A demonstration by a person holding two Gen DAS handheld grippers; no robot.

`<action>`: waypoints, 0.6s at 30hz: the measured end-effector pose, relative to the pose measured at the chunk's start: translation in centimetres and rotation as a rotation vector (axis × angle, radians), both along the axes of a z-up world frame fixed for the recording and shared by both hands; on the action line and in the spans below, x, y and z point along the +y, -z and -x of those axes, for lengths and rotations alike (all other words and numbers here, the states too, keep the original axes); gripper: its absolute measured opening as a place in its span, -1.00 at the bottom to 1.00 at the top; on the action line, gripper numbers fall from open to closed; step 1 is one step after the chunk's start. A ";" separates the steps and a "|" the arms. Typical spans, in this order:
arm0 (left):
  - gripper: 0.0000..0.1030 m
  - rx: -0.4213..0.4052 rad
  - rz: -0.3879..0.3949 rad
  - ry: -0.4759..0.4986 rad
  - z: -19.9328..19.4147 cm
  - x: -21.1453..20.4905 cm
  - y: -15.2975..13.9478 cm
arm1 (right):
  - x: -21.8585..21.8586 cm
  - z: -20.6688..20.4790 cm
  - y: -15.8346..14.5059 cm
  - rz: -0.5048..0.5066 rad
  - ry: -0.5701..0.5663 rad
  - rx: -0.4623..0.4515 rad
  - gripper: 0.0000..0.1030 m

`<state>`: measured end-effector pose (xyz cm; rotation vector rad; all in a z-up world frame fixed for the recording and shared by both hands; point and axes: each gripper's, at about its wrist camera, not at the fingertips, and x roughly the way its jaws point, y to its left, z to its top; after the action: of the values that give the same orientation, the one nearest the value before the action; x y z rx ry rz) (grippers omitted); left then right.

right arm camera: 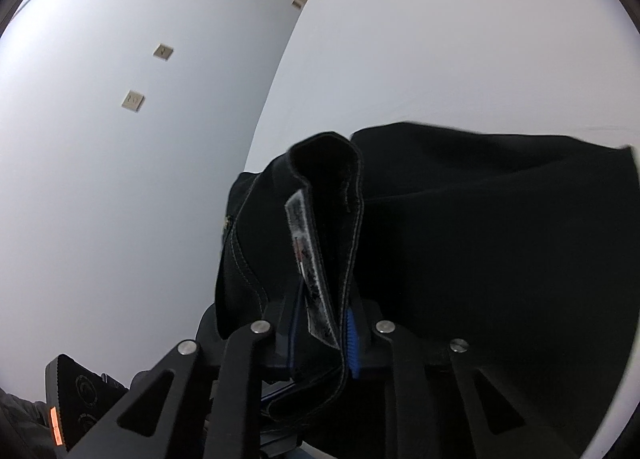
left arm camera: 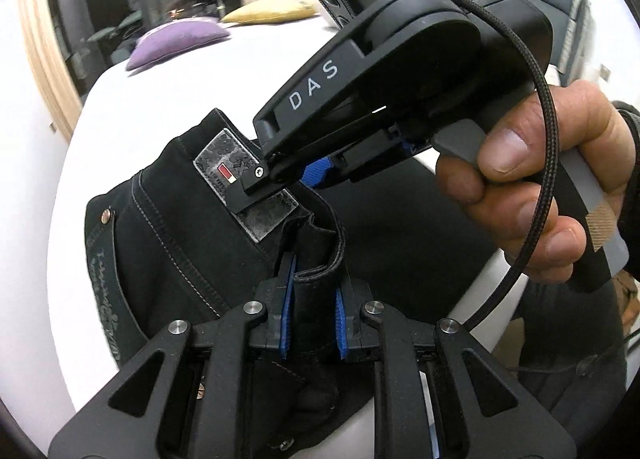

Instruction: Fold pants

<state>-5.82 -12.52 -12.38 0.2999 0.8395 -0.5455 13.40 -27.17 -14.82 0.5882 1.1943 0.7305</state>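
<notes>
Black pants (left arm camera: 168,219) lie on a white surface (left arm camera: 120,119), waistband end towards me. In the left wrist view my left gripper (left arm camera: 314,323) is shut on a bunched fold of the waistband, blue pads pressing on both sides. My right gripper (left arm camera: 266,189), held by a hand (left arm camera: 540,187), comes in from the right and pinches the waistband at its silvery label patch (left arm camera: 224,163). In the right wrist view the right gripper (right arm camera: 326,331) is shut on that waistband edge and the label (right arm camera: 310,279) stands upright between the pads. The rest of the pants (right arm camera: 480,219) spreads to the right.
A purple cushion (left arm camera: 176,43) and a yellow cushion (left arm camera: 272,9) lie at the far end of the white surface (right arm camera: 440,39). To its left is pale floor with two small square plates (right arm camera: 132,100). A dark window with curtains is behind.
</notes>
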 end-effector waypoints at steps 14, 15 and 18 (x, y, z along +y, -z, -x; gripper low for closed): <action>-0.70 0.037 0.000 0.206 -0.3 -9.5 0.5 | -12.2 0.9 2.0 -0.023 0.177 0.025 -0.72; -0.70 0.042 0.000 0.209 -1.2 -9.5 0.6 | -12.7 1.0 2.3 -0.023 0.184 0.030 -0.72; -0.70 0.060 0.002 0.217 -1.7 -9.6 1.3 | -13.9 1.1 3.3 -0.032 0.203 0.045 -0.72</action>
<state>-4.15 -22.09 -13.63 0.3768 0.8694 -0.7601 12.33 -41.04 -18.13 0.7444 1.1465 0.5671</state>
